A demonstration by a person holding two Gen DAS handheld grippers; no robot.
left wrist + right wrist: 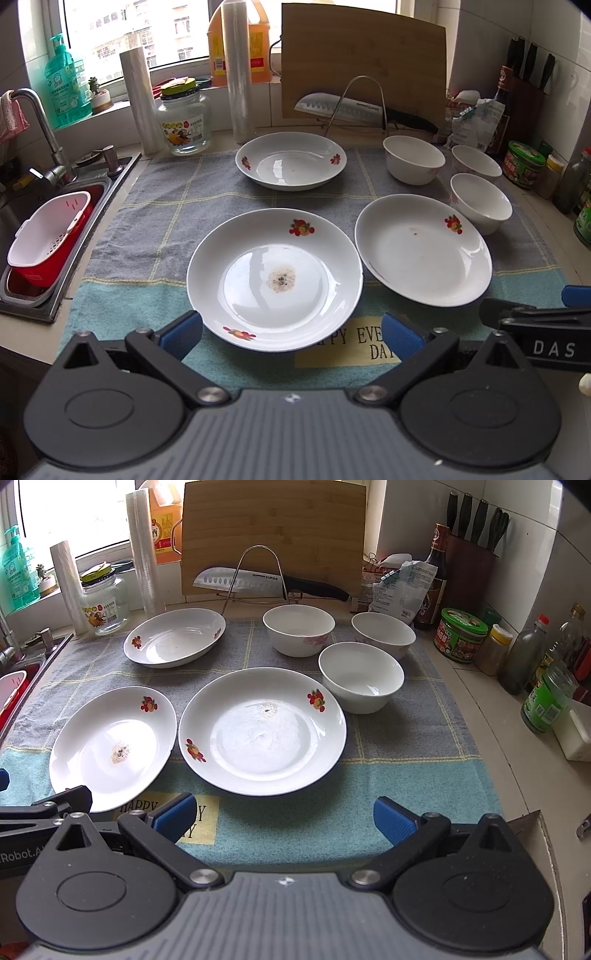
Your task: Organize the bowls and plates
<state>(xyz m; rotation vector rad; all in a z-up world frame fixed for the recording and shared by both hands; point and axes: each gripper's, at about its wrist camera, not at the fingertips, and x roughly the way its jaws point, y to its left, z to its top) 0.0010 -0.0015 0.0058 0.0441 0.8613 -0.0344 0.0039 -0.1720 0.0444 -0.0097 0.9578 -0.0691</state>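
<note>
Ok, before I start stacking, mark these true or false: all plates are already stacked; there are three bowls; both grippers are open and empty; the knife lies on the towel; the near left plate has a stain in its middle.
1. All plates are stacked: false. Three plates lie apart on the towel: far plate, near left plate, middle plate.
2. Three bowls: true.
3. Both grippers open and empty: true, left gripper, right gripper.
4. Knife on the towel: false, it rests on a wire rack.
5. Stained middle: true.
</note>
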